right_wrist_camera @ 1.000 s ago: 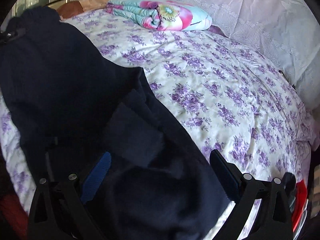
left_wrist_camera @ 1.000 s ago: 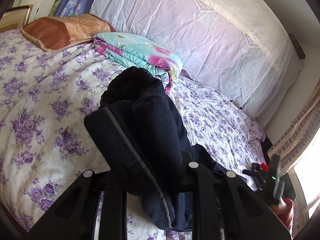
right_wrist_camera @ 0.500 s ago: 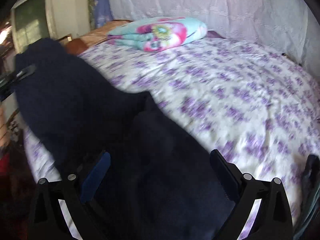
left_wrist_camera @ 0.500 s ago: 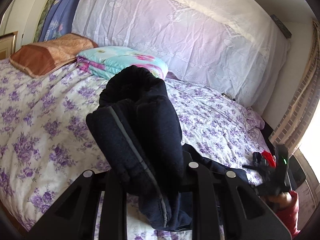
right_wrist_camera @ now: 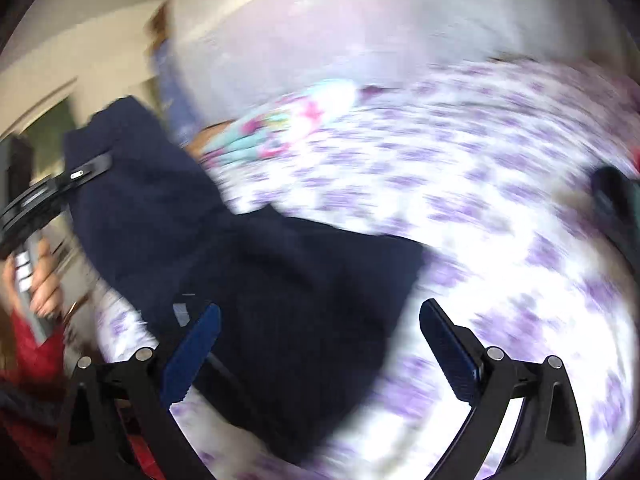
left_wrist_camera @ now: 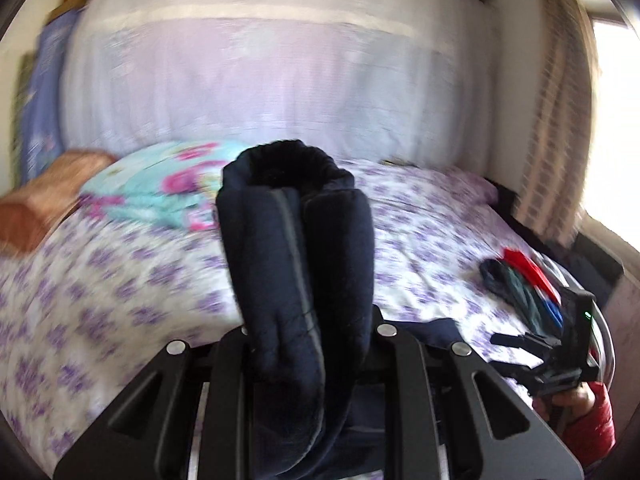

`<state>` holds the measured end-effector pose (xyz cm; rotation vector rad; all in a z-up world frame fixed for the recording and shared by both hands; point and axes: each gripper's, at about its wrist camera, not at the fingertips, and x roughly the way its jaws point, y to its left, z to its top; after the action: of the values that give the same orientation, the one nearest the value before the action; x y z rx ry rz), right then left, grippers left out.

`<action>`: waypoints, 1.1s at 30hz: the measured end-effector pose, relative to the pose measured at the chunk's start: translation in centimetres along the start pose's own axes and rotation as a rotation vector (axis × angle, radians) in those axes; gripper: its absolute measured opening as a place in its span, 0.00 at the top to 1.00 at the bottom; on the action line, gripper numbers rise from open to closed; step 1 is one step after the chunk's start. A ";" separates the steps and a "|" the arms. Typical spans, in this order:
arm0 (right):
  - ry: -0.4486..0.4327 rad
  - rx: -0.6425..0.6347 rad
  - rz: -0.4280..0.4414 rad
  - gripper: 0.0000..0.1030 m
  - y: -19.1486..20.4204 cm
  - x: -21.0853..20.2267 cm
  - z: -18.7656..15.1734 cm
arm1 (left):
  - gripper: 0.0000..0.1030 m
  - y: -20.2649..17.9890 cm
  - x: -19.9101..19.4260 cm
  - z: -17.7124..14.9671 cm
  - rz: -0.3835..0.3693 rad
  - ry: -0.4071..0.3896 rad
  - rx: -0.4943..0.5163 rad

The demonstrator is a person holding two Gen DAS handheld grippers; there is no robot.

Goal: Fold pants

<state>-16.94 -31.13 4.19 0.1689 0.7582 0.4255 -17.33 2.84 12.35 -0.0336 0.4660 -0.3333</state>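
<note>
Holding a thick bunch of the pants (left_wrist_camera: pixel 304 264) at centre frame, our left gripper (left_wrist_camera: pixel 310 344) is clamped narrow on the dark fleece. Our right gripper (right_wrist_camera: pixel 320 344) stands wide with nothing pinched, though cloth lies between its pads (right_wrist_camera: pixel 192 356). From the raised bunch the pants trail down onto the bed (left_wrist_camera: pixel 120 280). We judge them soft, limp and fairly heavy, likely to sag; we would grip at a hem or waistband edge.
</note>
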 end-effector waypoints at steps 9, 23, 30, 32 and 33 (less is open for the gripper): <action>-0.144 0.332 0.095 0.03 -8.2 -3.1 -3.8 | 0.81 -14.6 10.4 -8.4 -0.087 0.226 0.355; -0.142 0.338 0.102 0.03 -9.0 -2.7 -3.7 | 0.19 -15.9 5.8 -8.9 -0.183 0.160 0.350; -0.138 0.151 0.004 0.03 -3.3 -2.5 0.9 | 0.19 -8.6 8.3 -7.4 -0.182 0.306 0.029; -0.141 0.087 0.011 0.03 -1.2 -2.1 2.6 | 0.19 -9.0 8.8 -8.1 -0.184 0.326 0.046; -0.134 0.050 0.008 0.03 -0.1 -1.5 3.5 | 0.19 -9.7 8.9 -8.6 -0.164 0.324 0.082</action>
<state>-15.50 -31.87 7.61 0.2452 0.6371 0.3992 -16.69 -8.81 1.84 0.0636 0.7726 -0.5226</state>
